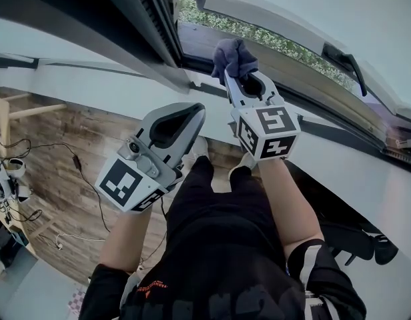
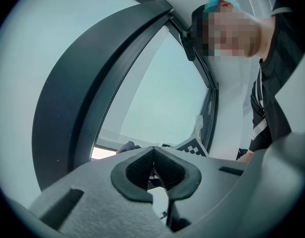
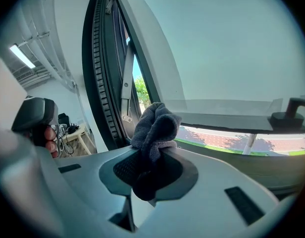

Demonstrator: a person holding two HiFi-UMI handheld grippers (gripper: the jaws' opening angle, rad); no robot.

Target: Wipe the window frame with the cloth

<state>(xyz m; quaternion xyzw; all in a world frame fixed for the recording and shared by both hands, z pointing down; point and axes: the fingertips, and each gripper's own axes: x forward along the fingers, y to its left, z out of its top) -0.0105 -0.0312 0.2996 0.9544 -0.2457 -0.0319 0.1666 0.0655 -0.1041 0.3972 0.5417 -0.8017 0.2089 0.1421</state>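
A bunched grey-purple cloth [image 1: 233,59] sticks out of my right gripper [image 1: 230,77], whose jaws are shut on it. In the right gripper view the cloth [image 3: 153,128] rises from the closed jaws of the right gripper [image 3: 148,158] in front of the dark window frame [image 3: 100,83]. The cloth tip sits just at the lower window frame [image 1: 192,45], near the corner where the open sash meets the sill. My left gripper [image 1: 194,109] hangs lower and to the left, shut with nothing in it. In its own view the left gripper [image 2: 153,155] points up at the dark frame [image 2: 83,93].
The window is swung open, with greenery [image 1: 259,35] outside below. A black handle [image 1: 345,62] sits on the open sash at right. White wall runs under the sill; a wooden floor [image 1: 59,159] with cables and a small table lies far below at left.
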